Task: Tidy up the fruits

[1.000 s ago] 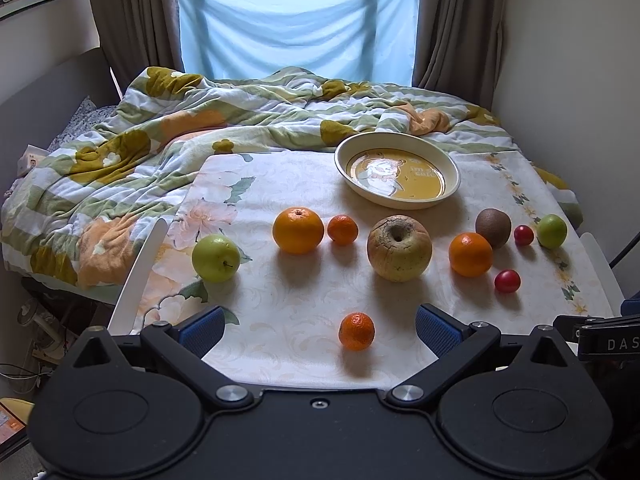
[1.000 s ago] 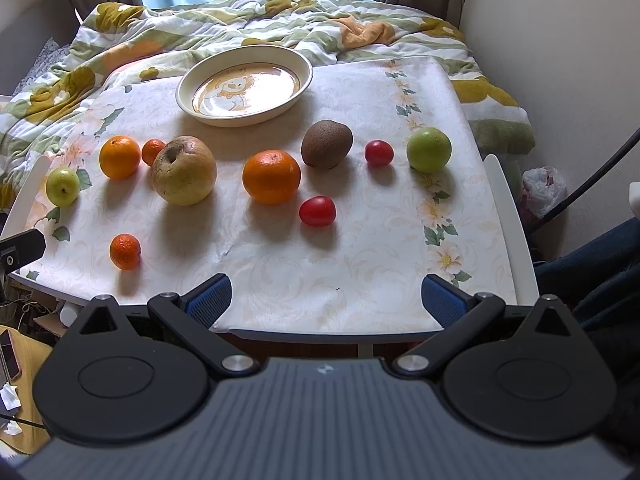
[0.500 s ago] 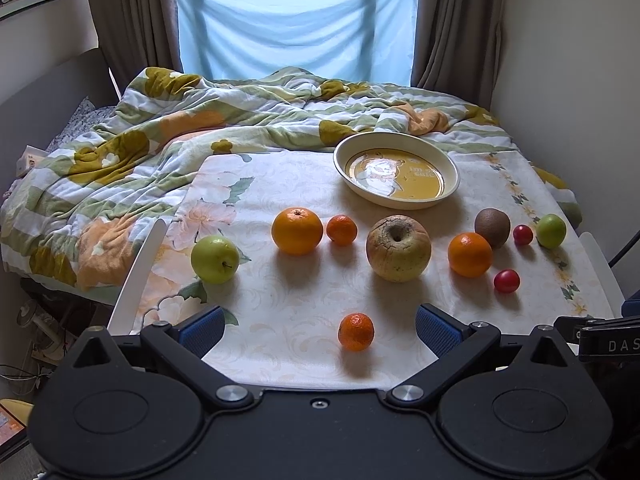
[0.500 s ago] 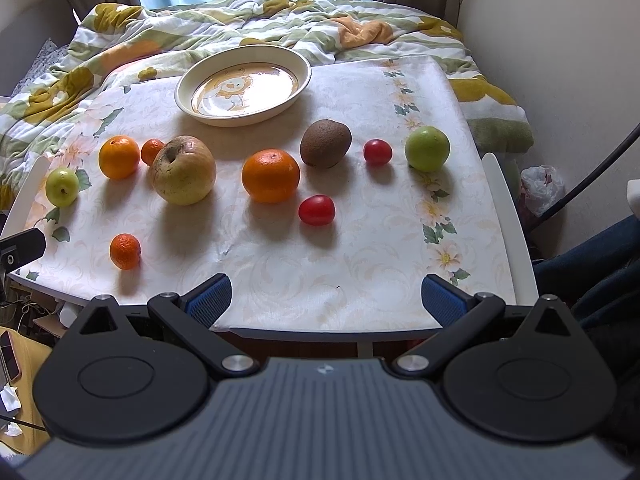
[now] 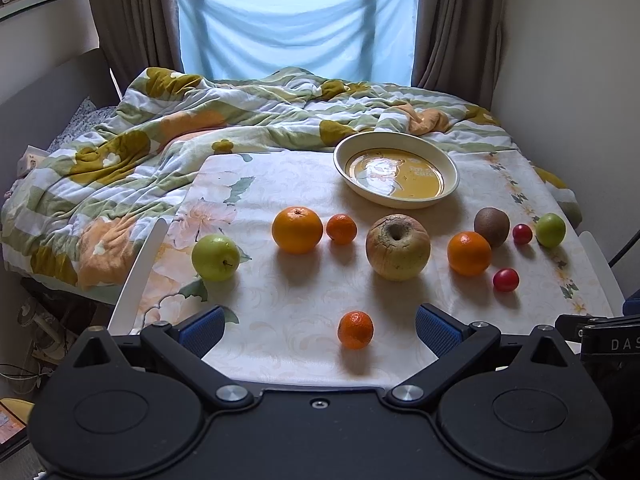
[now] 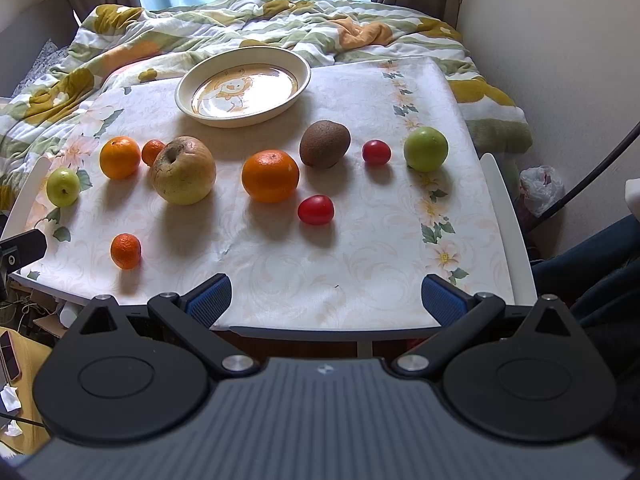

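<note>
Left tongs [image 5: 319, 326]: spread wide, holding nothing, at the lower middle of the left wrist view over the near edge of the desk [image 5: 280, 300].
Right tongs [image 6: 326, 300]: spread wide, holding nothing, at the lower middle of the right wrist view, at the desk's near edge.
Plate [image 6: 188, 80]: cream rim, yellow picture inside, upper middle of the right wrist view, no fruit in it.
Small mandarin [image 5: 355, 329]: alone near the front edge, between the left tongs' blue pads [image 5: 202, 330] in the picture, touching neither.
Green apple, left [image 5: 215, 257]: left edge of the desk, apart from the rest.
Large orange [image 5: 297, 229]: middle of the left wrist view, with a second small mandarin [image 5: 341, 229] just beside it on the right.
Big wrinkled apple [image 6: 183, 170]: yellowish, left of centre in the right wrist view.
Second orange [image 6: 270, 176]: centre of the right wrist view, near the kiwi [image 6: 325, 144] behind it.
Red tomatoes: one [image 6: 315, 209] in front of the kiwi, one [image 6: 376, 152] to its right.
Green apple, right [image 6: 425, 149]: right part of the right wrist view, near the desk's floral border.
Bed [image 5: 120, 160]: behind the desk, covered by a rumpled flowered quilt.
</note>
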The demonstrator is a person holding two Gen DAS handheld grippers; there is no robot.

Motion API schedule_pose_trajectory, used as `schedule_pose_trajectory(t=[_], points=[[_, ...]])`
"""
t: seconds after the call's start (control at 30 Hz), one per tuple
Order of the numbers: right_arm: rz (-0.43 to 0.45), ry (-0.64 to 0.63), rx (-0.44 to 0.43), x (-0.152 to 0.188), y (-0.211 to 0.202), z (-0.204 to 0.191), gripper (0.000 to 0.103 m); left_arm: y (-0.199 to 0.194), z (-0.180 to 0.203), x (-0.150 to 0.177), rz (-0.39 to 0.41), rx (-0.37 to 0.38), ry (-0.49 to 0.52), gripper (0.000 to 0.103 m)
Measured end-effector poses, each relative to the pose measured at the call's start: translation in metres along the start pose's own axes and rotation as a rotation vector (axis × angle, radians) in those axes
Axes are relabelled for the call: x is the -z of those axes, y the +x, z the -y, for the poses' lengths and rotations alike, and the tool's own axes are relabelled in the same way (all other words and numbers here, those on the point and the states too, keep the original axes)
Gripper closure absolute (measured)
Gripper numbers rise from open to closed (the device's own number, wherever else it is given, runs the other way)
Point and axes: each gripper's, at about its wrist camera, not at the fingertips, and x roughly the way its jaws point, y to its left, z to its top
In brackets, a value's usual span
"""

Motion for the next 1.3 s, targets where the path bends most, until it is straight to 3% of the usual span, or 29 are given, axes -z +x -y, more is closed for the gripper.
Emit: schedule_pose_trajectory(t=[0.53, 0.73, 0.9, 1.07, 1.3], points=[[0.024, -0.032, -0.055, -0.011, -0.006, 0.007, 0.000, 0.009, 0.011, -0.002, -0.009, -0.019, 0.002, 0.000], [0.023, -0.102, -0.081, -0.014, 0.018, 0.012, 0.000, 0.032, 0.015, 0.010, 0.011, -0.048, -0.056, 0.000], [0.077, -0.184, -0.091, -0.012, 0.046, 0.014, 0.000, 0.058, 0.031, 0.023, 0.024, -0.128, 0.046, 0.000], [0.125, -0.254, -0.081, -0.010, 0.075, 0.015, 0.000, 0.083, 0.034, 0.037, -0.001, -0.099, 0.025, 0.001], [0.142, -0.251, -0.124, -0.008, 0.104, 0.021, 0.000, 0.104, 0.040, 0.044, -0.006, -0.095, 0.008, 0.015]])
